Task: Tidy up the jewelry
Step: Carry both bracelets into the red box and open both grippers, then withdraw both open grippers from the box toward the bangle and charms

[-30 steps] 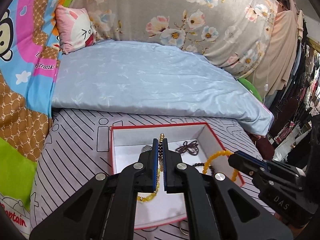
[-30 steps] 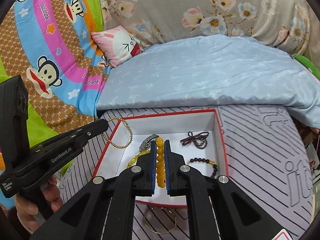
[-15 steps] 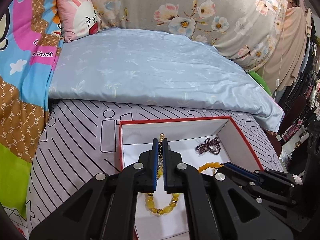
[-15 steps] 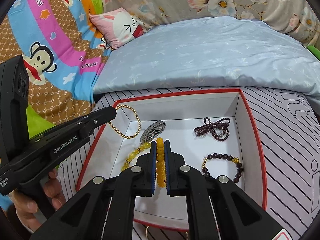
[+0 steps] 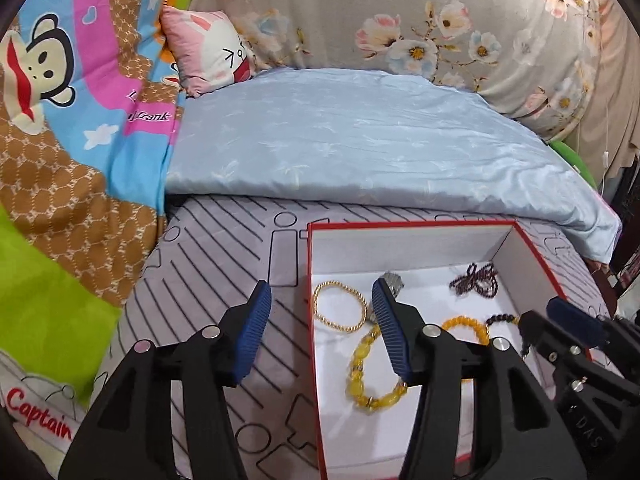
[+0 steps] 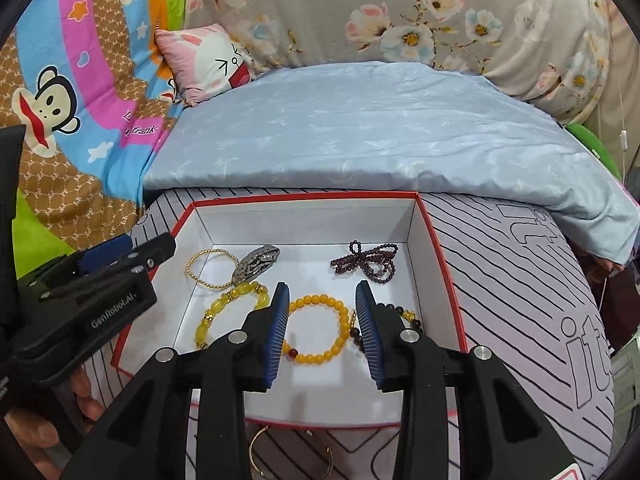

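- Right now both of my tongs stand apart with nothing clamped; their jaws have just been opening, since each bracelet they carried now lies on the floor of the red-rimmed box (image 6: pixel 442 264).
- My right gripper (image 6: pixel 322 312) hovers low over the box, and the orange bead bracelet (image 6: pixel 318 330) rests flat between its blue pads without touching them, so I judge it freshly set down in its own patch of white floor.
- My left gripper (image 5: pixel 320 322) straddles the box's left wall, one finger outside over the striped sheet (image 5: pixel 224 264), one inside beside the gold chain bracelet (image 5: pixel 340 306) that lies flat.
- Inside too lie the yellow chunky bracelet (image 6: pixel 230 314), a silver link piece (image 6: pixel 256 262), a dark maroon strand (image 6: pixel 366 262) and a dark bead bracelet (image 6: pixel 400 318), mostly spaced apart, which I read as deliberate sorting.
- One thin gold bangle (image 6: pixel 290 454) lies outside on the sheet, just before the box's near wall; I'd judge it the next pickup.
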`<state>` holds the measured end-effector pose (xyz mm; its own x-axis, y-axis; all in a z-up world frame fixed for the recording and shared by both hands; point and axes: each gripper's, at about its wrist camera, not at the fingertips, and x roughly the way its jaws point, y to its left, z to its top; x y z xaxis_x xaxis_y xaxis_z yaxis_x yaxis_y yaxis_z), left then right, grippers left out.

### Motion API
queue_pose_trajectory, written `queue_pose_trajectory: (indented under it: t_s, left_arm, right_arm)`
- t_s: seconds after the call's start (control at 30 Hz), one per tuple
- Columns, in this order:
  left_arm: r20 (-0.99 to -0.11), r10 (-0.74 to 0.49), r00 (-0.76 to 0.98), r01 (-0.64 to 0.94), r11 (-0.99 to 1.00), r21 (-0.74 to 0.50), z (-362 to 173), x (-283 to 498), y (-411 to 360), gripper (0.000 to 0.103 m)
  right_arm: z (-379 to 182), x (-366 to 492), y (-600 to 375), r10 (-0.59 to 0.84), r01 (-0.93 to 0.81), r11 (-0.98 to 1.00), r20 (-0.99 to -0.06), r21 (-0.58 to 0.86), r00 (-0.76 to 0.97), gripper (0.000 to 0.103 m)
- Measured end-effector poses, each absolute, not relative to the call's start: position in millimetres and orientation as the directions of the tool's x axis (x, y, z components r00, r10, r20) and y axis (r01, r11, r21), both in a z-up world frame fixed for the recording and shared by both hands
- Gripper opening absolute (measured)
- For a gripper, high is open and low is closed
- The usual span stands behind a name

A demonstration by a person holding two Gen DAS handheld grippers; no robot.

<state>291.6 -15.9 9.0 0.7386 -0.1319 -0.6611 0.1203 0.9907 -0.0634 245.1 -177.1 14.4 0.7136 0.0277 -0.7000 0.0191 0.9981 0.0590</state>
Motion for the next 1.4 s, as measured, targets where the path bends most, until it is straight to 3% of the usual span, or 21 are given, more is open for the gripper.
queue_pose_trajectory:
  t_s: [0.93, 1.4]
  left_arm:
    - [-0.673, -0.183, 0.717, 0.18, 0.981, -0.075, 21, 206, -20, 0.051]
    - [-0.75, -0.216, 0.625, 0.172, 0.975, -0.137, -14, 143, 5, 0.051]
  right_arm:
    - [23, 164, -188, 0.042, 0.058, 0.991, -0.703, 0.118, 0.71, 0.035]
    - [0, 95, -209, 0.011, 0.115, 0.987, -0.752, 0.115, 0.66, 0.035]
